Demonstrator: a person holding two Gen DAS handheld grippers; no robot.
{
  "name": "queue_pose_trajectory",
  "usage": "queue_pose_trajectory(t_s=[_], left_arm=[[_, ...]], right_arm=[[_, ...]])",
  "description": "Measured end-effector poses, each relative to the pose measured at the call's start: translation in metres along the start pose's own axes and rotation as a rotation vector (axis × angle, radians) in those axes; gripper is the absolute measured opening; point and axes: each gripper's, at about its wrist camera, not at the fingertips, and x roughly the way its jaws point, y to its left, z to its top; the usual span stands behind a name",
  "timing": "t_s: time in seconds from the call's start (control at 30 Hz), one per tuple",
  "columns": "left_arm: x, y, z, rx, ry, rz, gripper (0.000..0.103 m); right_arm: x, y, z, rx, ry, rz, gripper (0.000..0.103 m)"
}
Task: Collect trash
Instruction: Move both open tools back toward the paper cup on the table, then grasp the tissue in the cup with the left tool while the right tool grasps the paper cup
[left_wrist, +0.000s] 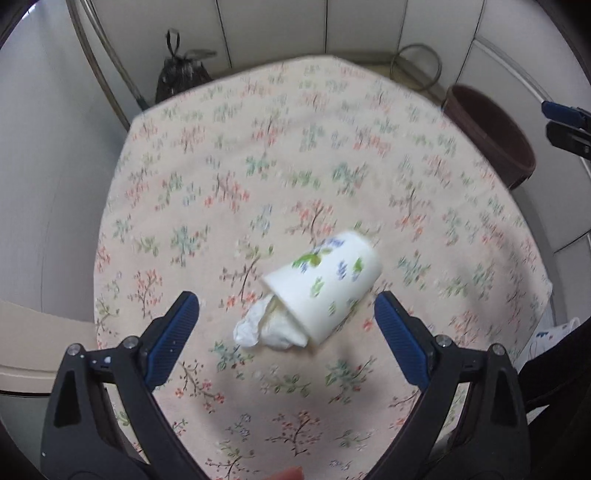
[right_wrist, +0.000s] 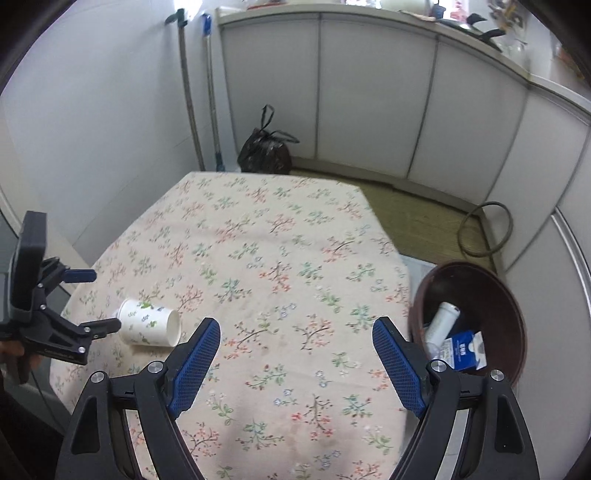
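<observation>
A white paper cup with a leaf print lies on its side on the floral tablecloth, with crumpled white tissue spilling from its mouth. My left gripper is open and hovers over the cup, its fingers on either side and apart from it. The right wrist view shows the same cup at the table's left, with the left gripper around it. My right gripper is open and empty above the table's near middle. A brown bin stands beside the table on the right.
The bin holds a white bottle and a blue-and-white carton. A tied black trash bag sits on the floor behind the table. Two broom handles lean in the corner. A hose loop lies on the floor.
</observation>
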Motion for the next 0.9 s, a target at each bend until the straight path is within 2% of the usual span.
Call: queue_pose_trajectory(t_s=[0.17,0.27,0.43,0.5,0.57,0.67,0.73,0.8,0.9], left_arm=[[-0.005,0.013,-0.011,0.023,0.007,-0.065,0.096],[-0.008,0.022,-0.02,0.044,0.03,-0.088,0.091],[0.008,0.025,-0.031,0.113,0.083,-0.058,0.084],[0.015,0.022,-0.03,0.145,0.094,-0.049,0.076],[0.022,0.019,-0.029,0.169,0.094,-0.06,0.072],[0.03,0.019,-0.027,0.182,0.092,-0.1,0.06],[0.037,0.02,-0.027,0.176,0.093,-0.13,0.051],[0.044,0.023,-0.028,0.149,0.096,-0.165,0.036],[0.049,0.023,-0.029,0.116,0.092,-0.192,0.027]], right_arm=[[0.028,0.02,-0.005,-0.02,0.096,0.054,0.086],[0.039,0.032,-0.005,-0.053,0.121,0.05,0.086],[0.052,0.048,-0.001,-0.067,0.141,0.075,0.086],[0.06,0.056,0.0,-0.076,0.159,0.092,0.086],[0.068,0.066,0.002,-0.084,0.176,0.103,0.086],[0.079,0.079,0.003,-0.084,0.204,0.135,0.086],[0.086,0.088,0.005,-0.081,0.22,0.159,0.086],[0.092,0.097,0.007,-0.081,0.23,0.174,0.086],[0.101,0.106,0.011,-0.087,0.241,0.184,0.086]])
